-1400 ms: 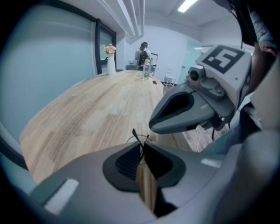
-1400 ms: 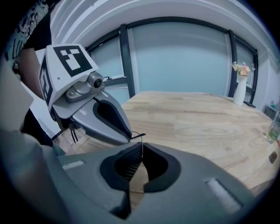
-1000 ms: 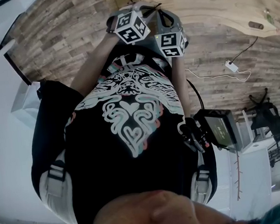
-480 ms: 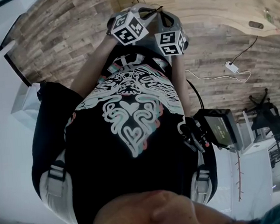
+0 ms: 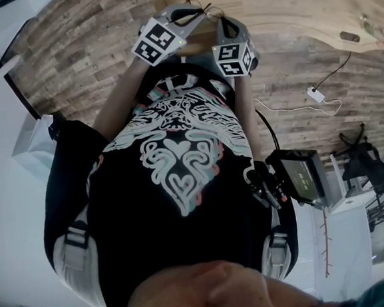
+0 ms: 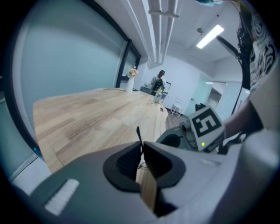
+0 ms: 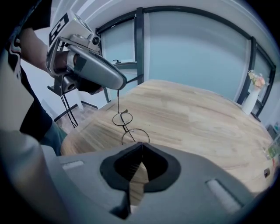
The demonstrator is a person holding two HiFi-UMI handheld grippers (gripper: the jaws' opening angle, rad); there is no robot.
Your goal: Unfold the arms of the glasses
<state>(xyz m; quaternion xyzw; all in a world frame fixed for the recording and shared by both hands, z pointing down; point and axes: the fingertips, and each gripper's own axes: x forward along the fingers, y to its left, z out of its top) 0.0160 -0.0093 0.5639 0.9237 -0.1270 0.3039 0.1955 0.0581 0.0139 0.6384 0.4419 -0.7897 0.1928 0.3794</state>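
Shows thin round wire glasses (image 7: 127,129) lifted over a pale wooden desk (image 7: 197,113), at centre of the right gripper view. Pinched by one arm in the left gripper (image 7: 120,85), jaws closed on the wire, upper left. Clamped by another thin arm in the right gripper (image 7: 141,144), lower centre, jaws together.

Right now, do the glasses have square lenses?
No, the glasses show two round wire rims in the right gripper view.
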